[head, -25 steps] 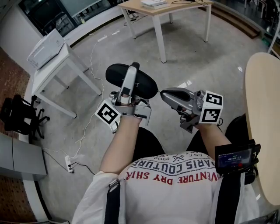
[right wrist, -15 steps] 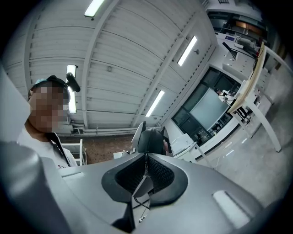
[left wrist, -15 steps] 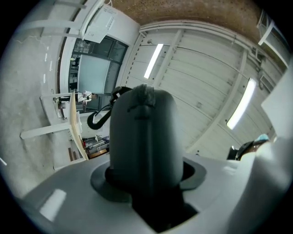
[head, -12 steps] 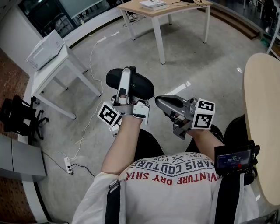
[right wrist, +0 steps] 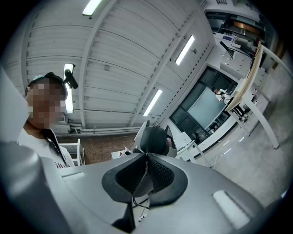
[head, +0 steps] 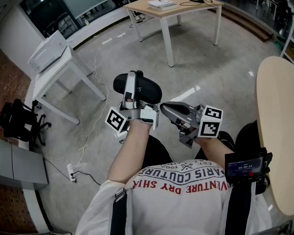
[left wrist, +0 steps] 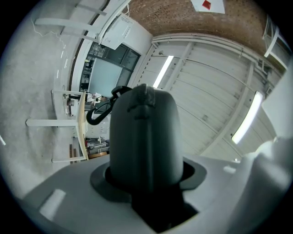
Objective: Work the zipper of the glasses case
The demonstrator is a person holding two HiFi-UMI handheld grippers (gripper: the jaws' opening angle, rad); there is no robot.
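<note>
Right gripper [head: 163, 107] is held in mid-air just above the person's lap, its jaws closing and almost together on a thin pull cord [right wrist: 137, 204] that hangs down between the pads. Its tip touches the right end of the glasses case [head: 146, 87]. In the right gripper view the case sits straight beyond the tip, with its seam running into the gap between the pads.

Left gripper [head: 134, 76], just beside the right one, is clamped across the middle of the black oval case and holds it up off the floor [head: 206, 59], long side running left to right. In the left gripper view the case fills the space between the jaws.

Further off stand a white table [head: 55, 73] at the left and a wooden table [head: 158, 10] at the top.
</note>
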